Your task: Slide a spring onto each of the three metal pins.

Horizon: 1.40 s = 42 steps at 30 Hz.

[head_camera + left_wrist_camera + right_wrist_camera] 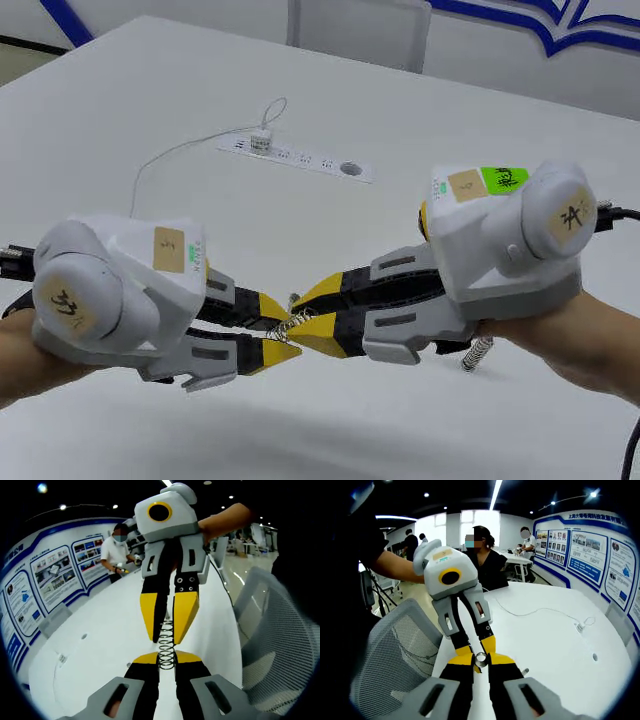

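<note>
A big bright hall with display boards (590, 545) along the wall, and in the middle of it a wide white tabletop (420, 120), smooth and nearly bare. A mesh chair (395, 650) stands at its edge.

Over the tabletop, on the near side of the power strip (296, 157), the two grippers meet nose to nose. The left gripper (167, 659) has its jaws drawn in to a narrow gap, pinching one end of a spring (166, 640). The right gripper (481, 661) comes in from the opposite side, jaws just as narrow, and appears to nip the other end. In its own view the coil shows end-on as a small ring between the yellow tips.

That looks like a hand-over or a line-up in mid-air: one end is steadied while the other is aimed, so the coil stays straight and doesn't flop. Whether a pin runs inside it is too small to tell.

The strip lies flat across the tabletop, with a thin white cable (190, 145) trailing off its left end.

A second spring (478, 352) lies on the tabletop, nearer than the strip and off to its right, waiting its turn. By that reckoning the job is somewhere in the middle.
</note>
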{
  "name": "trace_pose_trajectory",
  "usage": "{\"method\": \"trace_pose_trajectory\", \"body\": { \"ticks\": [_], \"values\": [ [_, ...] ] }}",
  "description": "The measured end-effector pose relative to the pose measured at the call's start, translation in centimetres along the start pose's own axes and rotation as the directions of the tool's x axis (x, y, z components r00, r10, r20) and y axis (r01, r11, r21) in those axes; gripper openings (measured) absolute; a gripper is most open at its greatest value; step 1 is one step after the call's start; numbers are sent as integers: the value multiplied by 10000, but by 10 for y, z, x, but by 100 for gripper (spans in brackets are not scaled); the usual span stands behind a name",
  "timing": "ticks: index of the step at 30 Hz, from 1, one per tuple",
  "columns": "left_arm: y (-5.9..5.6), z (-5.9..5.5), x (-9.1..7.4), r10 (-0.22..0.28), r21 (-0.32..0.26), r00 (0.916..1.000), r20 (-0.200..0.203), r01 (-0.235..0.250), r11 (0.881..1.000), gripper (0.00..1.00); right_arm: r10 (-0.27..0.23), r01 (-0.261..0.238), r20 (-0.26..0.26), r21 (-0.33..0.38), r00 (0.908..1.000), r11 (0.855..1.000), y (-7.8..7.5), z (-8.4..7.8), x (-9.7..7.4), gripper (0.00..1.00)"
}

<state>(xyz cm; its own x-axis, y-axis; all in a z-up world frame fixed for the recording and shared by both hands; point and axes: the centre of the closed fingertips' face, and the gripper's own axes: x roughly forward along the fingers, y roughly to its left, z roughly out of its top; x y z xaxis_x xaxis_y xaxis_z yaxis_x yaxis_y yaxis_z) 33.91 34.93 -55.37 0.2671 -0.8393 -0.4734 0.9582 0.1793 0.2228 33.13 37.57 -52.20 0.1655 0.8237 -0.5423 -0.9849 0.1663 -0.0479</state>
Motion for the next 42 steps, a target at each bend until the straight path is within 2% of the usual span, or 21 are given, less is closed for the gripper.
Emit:
{"method": "trace_pose_trajectory", "body": {
  "ticks": [6,9,17,18,20,22,24,28,32,36,42],
  "values": [
    [-2,0,-4,24,-384,9999,144,-19,9993,10,111,-113,171,79,9998,9999,1,5,4,11],
    [-7,2,-5,-177,-991,9985,525,229,9948,11,290,-301,365,316,9989,9990,5,10,6,11],
    [-7,-3,-7,-86,-1130,9993,351,126,9935,11,394,-401,183,363,9991,9985,7,11,12,10],
    [-7,-3,-8,-64,-1408,9992,401,120,9900,11,352,-358,184,363,9992,9987,7,12,12,10],
    [-9,-2,-9,-202,-2344,9981,584,333,9716,12,354,-361,185,390,9992,9986,7,13,12,10],
    [-4,-1,-12,36,-2134,9977,679,110,9769,13,282,-288,160,361,9995,9989,5,13,12,10],
    [-3,-2,-13,123,-2230,9974,717,40,9748,14,226,-230,123,370,9997,9991,3,13,12,10],
    [-4,-7,-14,227,-2326,9983,545,-95,9725,22,59,-62,96,416,9999,9991,-5,14,12,10],
    [-1,-11,-18,498,-2550,9970,586,-332,9664,29,-17,12,126,354,9999,9994,-12,17,9,10],
    [4,-17,-22,712,-2740,9966,409,-573,9600,36,-294,299,-228,229,9993,9993,-30,11,4,10],
    [4,-22,-25,631,-2737,9977,256,-537,9603,47,-914,931,-283,654,9954,9935,-61,8,-1,10]
  ]
}}
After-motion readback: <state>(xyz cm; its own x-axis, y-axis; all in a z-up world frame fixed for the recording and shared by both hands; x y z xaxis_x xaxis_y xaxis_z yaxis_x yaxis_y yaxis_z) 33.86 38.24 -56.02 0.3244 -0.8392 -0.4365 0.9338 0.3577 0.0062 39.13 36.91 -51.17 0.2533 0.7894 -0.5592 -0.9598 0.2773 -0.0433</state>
